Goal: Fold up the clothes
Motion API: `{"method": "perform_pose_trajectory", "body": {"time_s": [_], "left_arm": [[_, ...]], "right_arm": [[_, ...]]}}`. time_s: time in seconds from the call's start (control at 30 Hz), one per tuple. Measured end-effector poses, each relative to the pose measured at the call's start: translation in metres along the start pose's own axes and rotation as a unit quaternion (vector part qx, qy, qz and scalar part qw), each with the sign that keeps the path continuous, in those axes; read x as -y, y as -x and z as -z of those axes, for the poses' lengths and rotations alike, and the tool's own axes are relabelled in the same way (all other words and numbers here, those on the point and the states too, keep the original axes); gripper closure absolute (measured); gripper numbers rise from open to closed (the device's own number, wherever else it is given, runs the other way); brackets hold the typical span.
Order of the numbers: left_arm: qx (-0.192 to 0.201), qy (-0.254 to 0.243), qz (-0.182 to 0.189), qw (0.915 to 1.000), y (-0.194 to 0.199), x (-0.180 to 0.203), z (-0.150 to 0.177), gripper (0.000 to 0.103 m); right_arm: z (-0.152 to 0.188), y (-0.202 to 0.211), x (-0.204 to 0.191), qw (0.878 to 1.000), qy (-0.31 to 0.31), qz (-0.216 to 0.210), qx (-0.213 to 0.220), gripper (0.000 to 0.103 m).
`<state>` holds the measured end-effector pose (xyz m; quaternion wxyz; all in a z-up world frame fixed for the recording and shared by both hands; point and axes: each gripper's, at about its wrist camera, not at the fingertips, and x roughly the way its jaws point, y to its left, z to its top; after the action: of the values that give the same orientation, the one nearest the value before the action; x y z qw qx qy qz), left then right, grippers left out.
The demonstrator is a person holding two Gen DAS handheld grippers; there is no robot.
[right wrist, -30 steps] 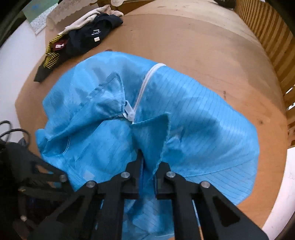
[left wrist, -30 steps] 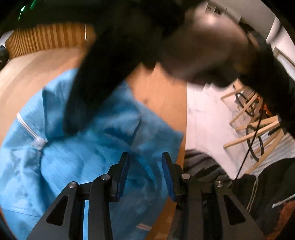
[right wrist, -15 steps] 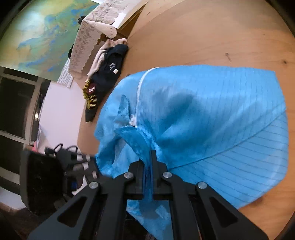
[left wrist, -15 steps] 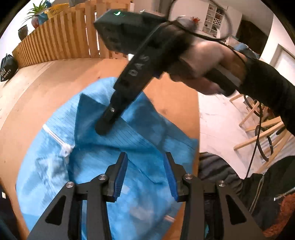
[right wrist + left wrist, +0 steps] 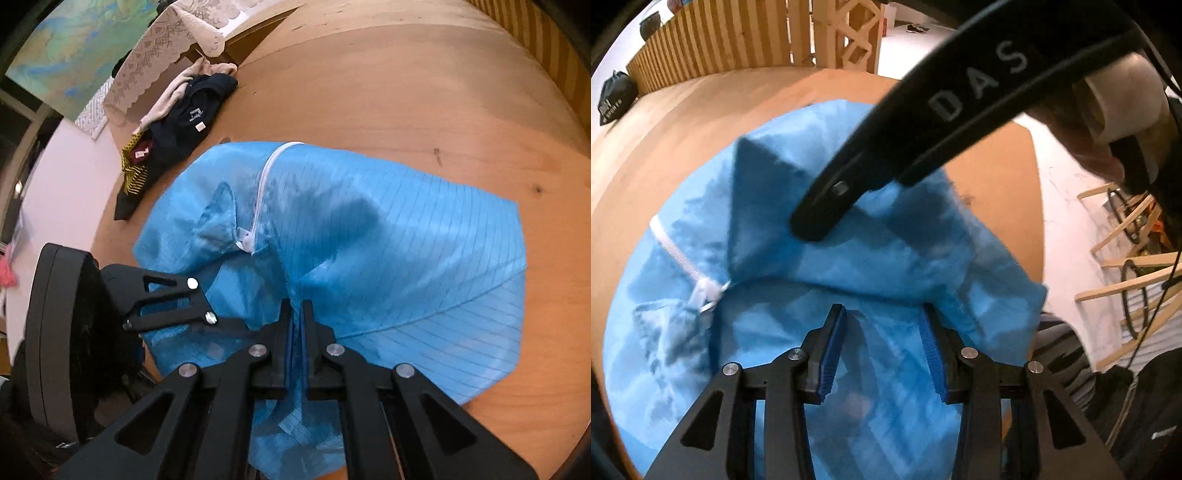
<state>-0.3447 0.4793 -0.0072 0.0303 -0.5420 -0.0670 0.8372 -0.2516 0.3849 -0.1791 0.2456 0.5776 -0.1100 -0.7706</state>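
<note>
- Wooden table [image 5: 424, 92] carries the blue jacket [image 5: 388, 240], zipper [image 5: 264, 184] running away from me.
- Right gripper [image 5: 294, 325] pinches jacket cloth.
- Left gripper [image 5: 882, 343] hovers apart, closing slightly, nearer the zipper pull.

Two close, downward-tilted wrist views, both over the same blue garment [image 5: 871, 266].

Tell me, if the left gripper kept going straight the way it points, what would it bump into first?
Most likely the blue garment. The left gripper points steeply down at the cloth, which fills the gap between its closing fingers without being pinched yet. The table should lie beneath, though depth is hard to judge.
</note>
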Motion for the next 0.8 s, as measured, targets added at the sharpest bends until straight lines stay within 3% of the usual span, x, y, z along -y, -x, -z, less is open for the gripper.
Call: {"method": "perform_pose_trajectory", "body": {"time_s": [0.07,0.13,0.2,0.37,0.4,0.57,0.67,0.8], "left_arm": [[0.003,0.001,0.005,1.0000,-0.002,0.000,-0.001,0.069],[0.010,0.009,0.021,0.9997,-0.002,-0.002,0.000,0.087],[0.015,0.015,0.033,0.9992,-0.001,-0.004,0.004,0.095],[0.012,-0.019,0.039,0.9990,0.006,0.010,0.017,0.098],[0.011,0.019,0.016,0.9996,0.006,0.014,0.021,0.098],[0.003,0.005,-0.008,1.0000,0.014,0.020,0.041,0.098],[0.013,0.011,-0.015,0.9997,0.028,0.021,0.051,0.098],[0.027,0.020,-0.030,0.9990,0.054,0.023,0.065,0.095]], "right_arm": [[0.003,0.002,0.000,1.000,0.004,0.006,-0.001,0.099],[0.000,0.002,-0.001,1.000,0.006,0.015,0.004,0.099],[0.000,0.003,0.001,0.999,0.014,0.037,0.007,0.099],[0.004,0.004,0.007,0.998,0.011,0.056,0.016,0.099],[0.004,0.006,0.009,0.998,0.010,0.052,0.020,0.099],[0.013,0.020,0.030,0.992,-0.059,-0.095,0.054,0.099],[0.022,0.014,0.032,0.999,-0.040,0.005,0.036,0.099],[0.043,0.029,0.019,0.998,-0.041,0.025,0.052,0.095]]}}
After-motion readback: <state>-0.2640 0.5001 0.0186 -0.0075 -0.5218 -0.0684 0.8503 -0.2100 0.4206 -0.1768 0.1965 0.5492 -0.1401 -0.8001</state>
